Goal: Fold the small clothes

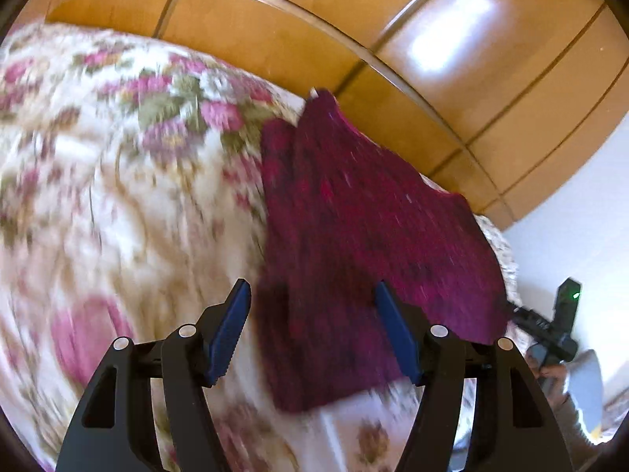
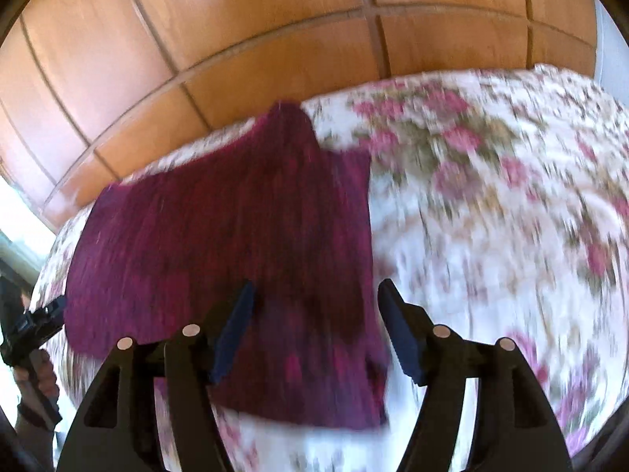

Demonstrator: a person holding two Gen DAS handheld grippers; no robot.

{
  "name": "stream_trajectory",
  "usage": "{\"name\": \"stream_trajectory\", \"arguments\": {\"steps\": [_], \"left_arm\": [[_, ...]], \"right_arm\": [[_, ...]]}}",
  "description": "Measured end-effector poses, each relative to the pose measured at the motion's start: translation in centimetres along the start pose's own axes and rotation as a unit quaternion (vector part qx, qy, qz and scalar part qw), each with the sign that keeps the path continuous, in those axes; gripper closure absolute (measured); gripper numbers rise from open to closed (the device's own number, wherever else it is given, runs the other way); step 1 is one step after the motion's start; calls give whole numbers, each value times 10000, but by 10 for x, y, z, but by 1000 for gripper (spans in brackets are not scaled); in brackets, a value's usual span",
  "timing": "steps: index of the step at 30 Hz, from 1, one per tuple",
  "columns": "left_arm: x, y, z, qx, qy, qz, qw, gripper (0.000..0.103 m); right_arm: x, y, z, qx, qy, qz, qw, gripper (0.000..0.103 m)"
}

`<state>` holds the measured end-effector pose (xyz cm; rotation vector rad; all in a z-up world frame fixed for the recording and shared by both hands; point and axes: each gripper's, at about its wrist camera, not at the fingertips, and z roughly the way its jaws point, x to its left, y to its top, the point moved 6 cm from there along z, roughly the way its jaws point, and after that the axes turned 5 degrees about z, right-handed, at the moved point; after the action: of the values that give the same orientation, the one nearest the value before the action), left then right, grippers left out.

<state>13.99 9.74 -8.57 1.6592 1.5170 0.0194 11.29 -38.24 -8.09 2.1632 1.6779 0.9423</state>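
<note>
Both views are smeared with motion blur, so fine detail is lost. My left gripper (image 1: 312,301) has its two blue-padded fingers (image 1: 232,330) spread wide apart, nothing pinched between them. Ahead of them and reaching back between and under the tips lies the dark magenta knitted garment (image 1: 354,236), spread mostly flat on the cream bedspread with pink and green flowers (image 1: 118,181); whether the pads touch the knit, I cannot tell. The garment's near edge sits just below my left fingers, its far end runs up toward the glossy orange-brown wooden wardrobe panels (image 1: 314,31) beyond the bed. My right gripper (image 2: 316,301) is likewise splayed open, blue fingers (image 2: 401,338) well apart and holding nothing. In the right wrist view the same knitted garment (image 2: 220,236) lies ahead and to the left of my fingers, its near right portion passing between them, a folded layer showing along its right edge. Bedspread (image 2: 491,216) fills the space right of my fingers; the wardrobe panels (image 2: 255,39) stand beyond. Each gripper appears at the edge of the other's view, the right one (image 1: 550,330) and the left one (image 2: 35,326).
</note>
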Motion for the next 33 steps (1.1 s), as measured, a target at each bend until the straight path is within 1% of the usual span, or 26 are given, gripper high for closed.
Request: {"name": "stream_trajectory", "arguments": {"steps": [2, 3, 4, 5, 6, 7, 8, 9, 10, 11, 14, 17, 22, 25, 26, 28, 29, 30, 31, 33], "left_arm": [[-6, -15, 6, 116, -30, 36, 9999, 38], [-7, -19, 10, 160, -44, 22, 9999, 39], [-9, -21, 14, 183, -52, 0, 9998, 44], [-11, -22, 17, 191, -25, -19, 9998, 50], [-11, -22, 22, 243, -3, -62, 9997, 64], [-11, -21, 23, 247, 27, -118, 9996, 73], [-11, -20, 22, 198, 31, -153, 9997, 78], [-13, -17, 18, 121, 33, -143, 9998, 88], [-14, -13, 15, 73, 61, -100, 9999, 91], [-20, -12, 8, 14, 54, -9, 10000, 92], [-25, -11, -2, -37, 52, 88, 9999, 92], [-23, -17, -13, -33, 30, 20, 10000, 92], [-24, -46, -38, 84, 41, -9, 10000, 92], [-26, -61, -51, 180, 15, -58, 9998, 92], [-25, -63, -53, 203, 34, -66, 9998, 91], [-25, -67, -58, 227, 216, -14, 9995, 86], [-24, -65, -58, 186, 315, 13, 9993, 83], [-24, -63, -60, 127, 338, 15, 9993, 74], [-22, -58, -60, 63, 323, -21, 9995, 67], [-16, -46, -60, -78, 227, -206, 9995, 63]], "right_arm": [[-5, -20, 0, 161, -12, 79, 9998, 40], [-7, -27, 3, 230, -34, 106, 9997, 45], [-7, -33, 6, 243, -81, 101, 9996, 48], [-7, -36, 7, 216, -92, 110, 9997, 54], [-5, -36, 6, 185, -107, 130, 9997, 64], [-5, -36, 3, 149, -105, 149, 9997, 70], [-3, -35, -1, 110, -90, 166, 9998, 78], [1, -33, -7, 53, -60, 161, 9998, 81], [1, -32, -13, 9, -24, 147, 9999, 82], [2, -31, -19, -33, 21, 137, 9999, 83], [6, -31, -35, -93, 224, 160, 9996, 84], [11, -42, -46, -1, 336, 128, 9994, 84], [8, -76, -62, 313, 384, 148, 9987, 84], [7, -93, -72, 493, 353, 35, 9982, 84], [6, -96, -75, 550, 356, 20, 9978, 84], [7, -100, -76, 674, 353, -96, 9971, 84], [7, -98, -76, 681, 338, -158, 9970, 79], [6, -94, -77, 636, 356, -136, 9972, 71], [4, -86, -79, 516, 455, -15, 9976, 68], [2, -67, -83, 204, 535, 185, 9982, 49]]}}
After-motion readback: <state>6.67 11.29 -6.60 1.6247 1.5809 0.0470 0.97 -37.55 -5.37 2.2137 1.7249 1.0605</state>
